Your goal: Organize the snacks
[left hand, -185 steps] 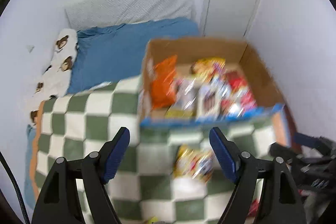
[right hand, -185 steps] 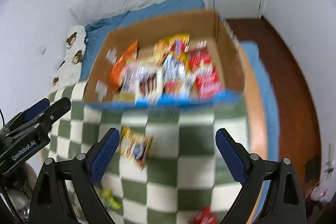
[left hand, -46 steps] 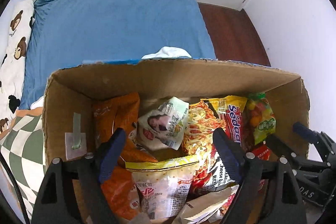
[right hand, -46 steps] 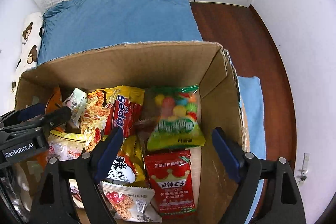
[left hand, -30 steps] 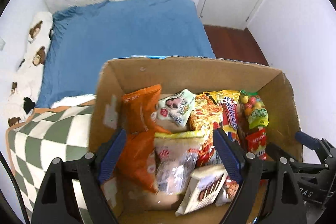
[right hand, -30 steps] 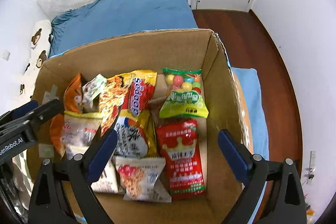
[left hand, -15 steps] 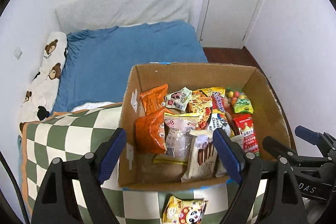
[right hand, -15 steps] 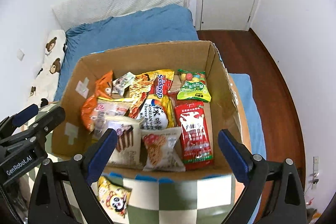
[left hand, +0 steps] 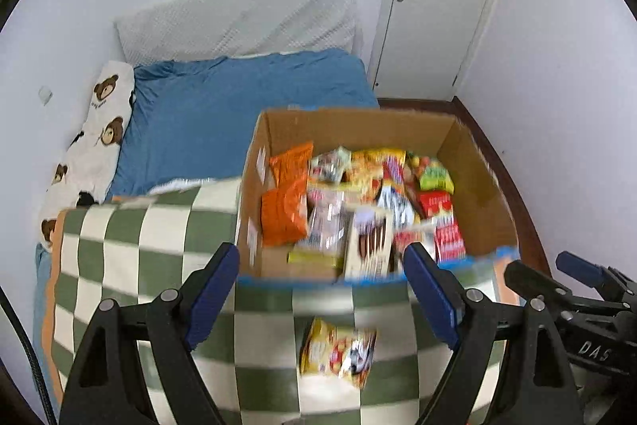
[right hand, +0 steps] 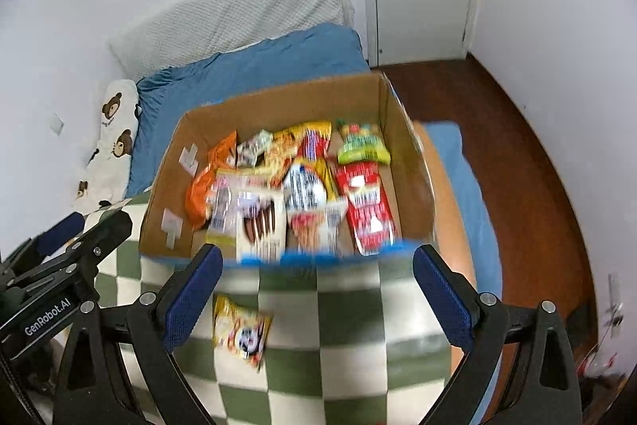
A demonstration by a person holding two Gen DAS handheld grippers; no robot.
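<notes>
Box [left hand: 469,162] is the landmark: open cardboard, sitting on the checked blanket [left hand: 119,249], blue sheet [left hand: 223,114] behind it. It's packed with snacks: orange bags [left hand: 284,202] at its left side, green candy bag [right hand: 362,146] in its far right corner, red packet [right hand: 368,206] along its right wall, a white choc-stick pack [right hand: 260,222] against its near wall. Frames are motion-blurred, so labels aren't readable.

One yellow packet [left hand: 338,351] lies loose on the blanket just in front of the box's near wall, apart from it. Same packet in the right view [right hand: 241,331], toward the box's near-left corner.

Left gripper [left hand: 320,295]: jaws wide apart, nothing between them, hovering above the blanket in front of the box, roughly over the loose packet. Right gripper [right hand: 314,295]: jaws also spread, empty, in front of the box's near wall and to the right of the packet.

Step, as I read it: between picks, lining up on the stray packet. It looks like the only snack outside the box in view.

Next move calls for: drop the left gripper onto the packet, straddle it across the short side, and pinch an edge or a fold, since it lies flat on soft fabric and is likely to slide or bring blanket with it. Then lift clear over the near wall and release into a gap; near-left corner looks least full.
</notes>
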